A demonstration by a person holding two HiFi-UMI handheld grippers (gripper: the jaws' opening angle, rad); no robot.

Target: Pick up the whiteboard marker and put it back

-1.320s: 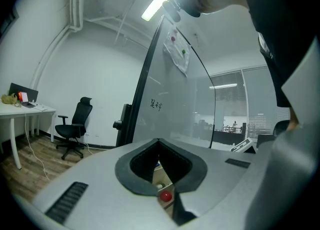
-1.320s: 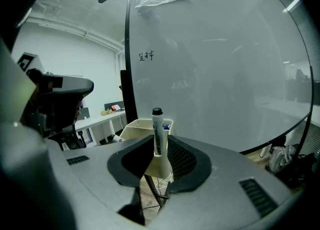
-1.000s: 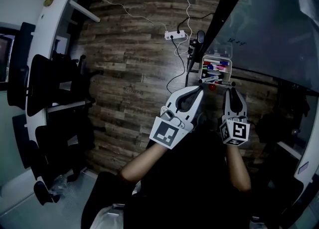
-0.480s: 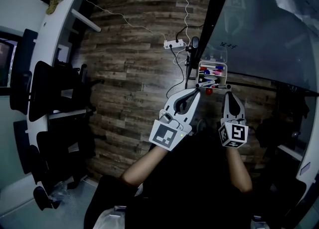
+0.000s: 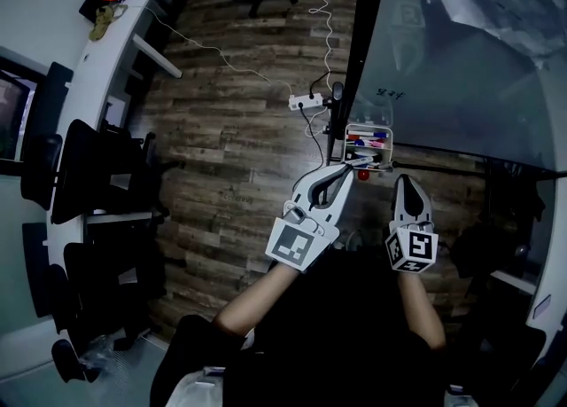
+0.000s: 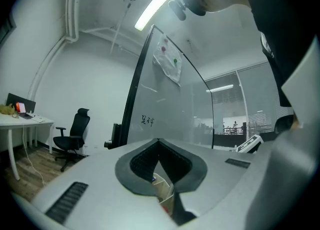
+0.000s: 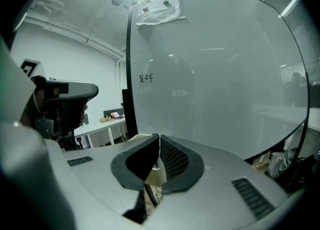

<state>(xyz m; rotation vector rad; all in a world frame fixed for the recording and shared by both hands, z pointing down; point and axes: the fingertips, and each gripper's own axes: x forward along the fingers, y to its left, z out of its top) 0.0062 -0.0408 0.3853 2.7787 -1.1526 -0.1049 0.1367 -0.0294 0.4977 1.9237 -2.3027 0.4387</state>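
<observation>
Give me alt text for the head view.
The left gripper and right gripper, both empty, point toward a marker tray beside a whiteboard, over a wood floor. The right gripper's jaws have just been closing; the left's are together.

Quick count here: two hand-held grippers (left, right), one whiteboard, one white tray holding a bunch of markers too tiny to tally, one power strip, one taped-up sheet, and several black office chairs.

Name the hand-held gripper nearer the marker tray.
Left. The left hand-held gripper ends at the marker tray, lower left; the right hand-held gripper, jaws just closing on nothing, hangs below its right end.
</observation>
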